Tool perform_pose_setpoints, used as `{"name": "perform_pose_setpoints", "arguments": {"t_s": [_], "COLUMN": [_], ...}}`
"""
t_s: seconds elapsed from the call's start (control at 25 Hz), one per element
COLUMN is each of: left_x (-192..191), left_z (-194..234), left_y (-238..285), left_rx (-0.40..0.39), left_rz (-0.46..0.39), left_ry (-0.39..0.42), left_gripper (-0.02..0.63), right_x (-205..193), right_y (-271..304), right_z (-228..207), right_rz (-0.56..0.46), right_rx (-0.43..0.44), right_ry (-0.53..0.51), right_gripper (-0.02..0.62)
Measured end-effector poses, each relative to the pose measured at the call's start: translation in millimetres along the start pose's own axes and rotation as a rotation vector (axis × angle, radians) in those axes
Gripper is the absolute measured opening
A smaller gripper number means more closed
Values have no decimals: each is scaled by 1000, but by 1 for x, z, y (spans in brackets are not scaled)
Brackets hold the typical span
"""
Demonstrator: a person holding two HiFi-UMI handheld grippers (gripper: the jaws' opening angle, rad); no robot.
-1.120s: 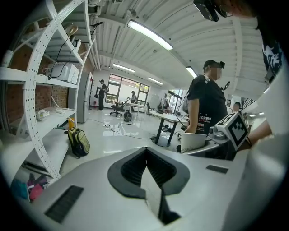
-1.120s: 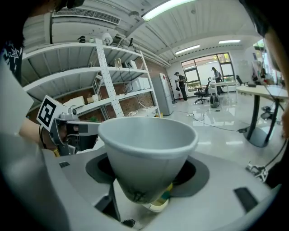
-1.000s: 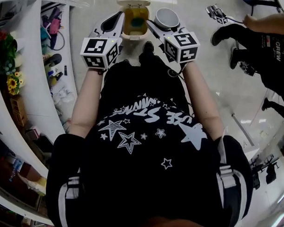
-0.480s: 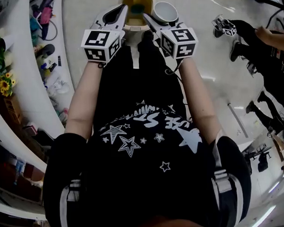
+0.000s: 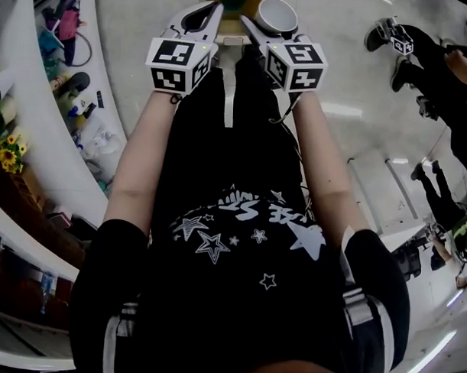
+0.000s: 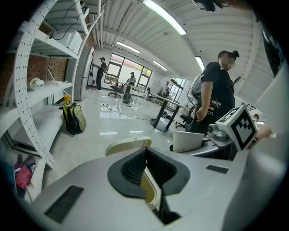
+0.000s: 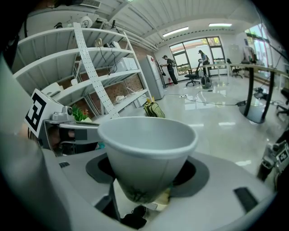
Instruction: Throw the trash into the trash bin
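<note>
A cream trash bin [image 5: 234, 1] with its lid up stands on the floor at the top edge of the head view, partly cut off. My right gripper [image 5: 263, 27] is shut on a white paper cup [image 5: 276, 12], held upright just right of the bin. In the right gripper view the cup [image 7: 146, 151] fills the space between the jaws, and a bit of the bin shows below it. My left gripper [image 5: 204, 17] sits beside the bin's left side, jaws together with nothing in them. In the left gripper view its pads [image 6: 135, 167] meet, with the bin's lid [image 6: 128, 145] just beyond.
White curved shelving [image 5: 45, 99] with loose items and flowers runs down the left. Another person [image 5: 444, 67] stands at the right on the glossy floor. A yellow-green backpack [image 6: 74, 118] leans by the shelves, and a person in black [image 6: 216, 97] stands further off.
Both grippers have sunk together toward the bin, the cup still held in the right one. The bin has slid to the top edge of the head view.
</note>
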State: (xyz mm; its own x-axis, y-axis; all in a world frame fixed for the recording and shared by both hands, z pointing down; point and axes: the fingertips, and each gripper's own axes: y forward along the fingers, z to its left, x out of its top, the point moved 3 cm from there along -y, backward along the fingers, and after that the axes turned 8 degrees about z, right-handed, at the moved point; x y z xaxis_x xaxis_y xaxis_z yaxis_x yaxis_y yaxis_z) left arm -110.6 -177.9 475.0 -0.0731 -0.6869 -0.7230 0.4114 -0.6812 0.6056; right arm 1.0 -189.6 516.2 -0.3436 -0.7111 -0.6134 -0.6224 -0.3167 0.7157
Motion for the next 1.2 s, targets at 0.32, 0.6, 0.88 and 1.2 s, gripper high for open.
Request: {"name": "perform_pose_setpoints", "arguments": {"t_s": [0.32,0.6,0.88,1.2], "left_x": [-38,-81,-120,-144], "left_z": [27,43,40,52], "left_y": [26,45,76,98], "left_rx": [9,11,-16,4], "left_rz": [53,108,164,210], "left_ry": [-30,-69,-77,-67], "left_gripper": [11,11,11,11], "right_x": [-32,-68,-94,-118], "right_y": [44,77,100,125], "right_z": [-5,-10,-26,-40], "right_rz": [36,75,90,136], "right_rx": [3,-13,-23,-12], "right_ry": [34,82,85,81], "right_gripper": [313,313,313,313]}}
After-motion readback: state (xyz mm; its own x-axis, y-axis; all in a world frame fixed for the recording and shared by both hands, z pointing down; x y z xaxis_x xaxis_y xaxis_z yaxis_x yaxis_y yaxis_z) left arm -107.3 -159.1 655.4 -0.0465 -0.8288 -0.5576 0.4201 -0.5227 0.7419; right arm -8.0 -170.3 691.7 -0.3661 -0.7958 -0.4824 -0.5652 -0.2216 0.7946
